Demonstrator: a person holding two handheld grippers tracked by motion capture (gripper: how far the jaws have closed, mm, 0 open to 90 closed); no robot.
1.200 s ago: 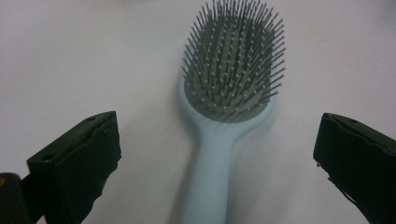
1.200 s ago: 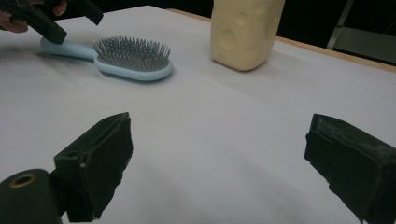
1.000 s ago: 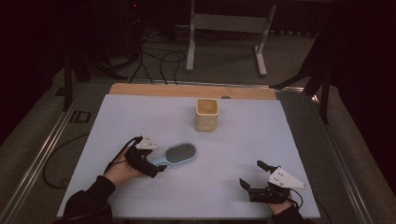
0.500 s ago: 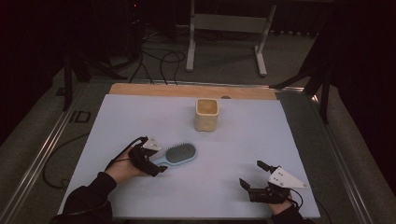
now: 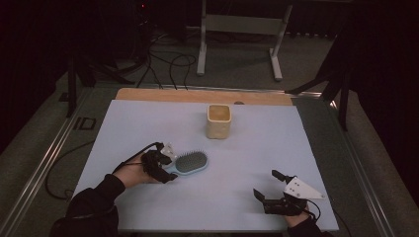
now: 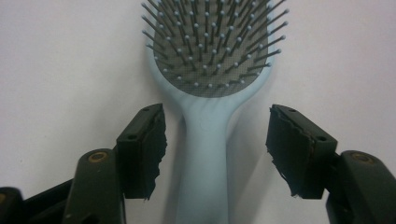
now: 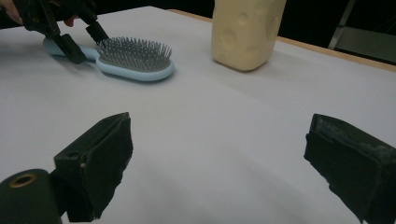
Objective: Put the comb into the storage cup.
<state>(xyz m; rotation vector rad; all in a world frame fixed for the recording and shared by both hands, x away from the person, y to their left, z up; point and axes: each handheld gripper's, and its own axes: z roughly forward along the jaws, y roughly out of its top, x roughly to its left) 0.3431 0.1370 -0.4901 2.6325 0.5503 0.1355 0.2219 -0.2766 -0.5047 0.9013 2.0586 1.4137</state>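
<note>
A pale blue hairbrush (image 5: 190, 163) lies bristles up on the left half of the table, its handle pointing at the person's left hand. My left gripper (image 5: 168, 165) straddles that handle (image 6: 205, 154). Its jaws have just been closing, and a gap remains between each pad (image 6: 144, 140) and the handle, so it is open. In the right gripper view the left gripper (image 7: 86, 42) sits over the hairbrush (image 7: 133, 58) handle. My right gripper (image 5: 266, 183) rests near the front right edge, wide open with nothing between its fingers (image 7: 219, 158).
A cream square container (image 5: 219, 121) stands upright at the back centre, also seen as a cream block (image 7: 245, 32). The pale sheet (image 5: 247, 148) covers the table, with a wooden strip (image 5: 197, 95) along its far edge. A metal stand (image 5: 237, 24) and floor cables lie beyond.
The left gripper's jaws have narrowed around the brush handle and the hand has edged slightly toward the brush. The right gripper and the brush have stayed put.
</note>
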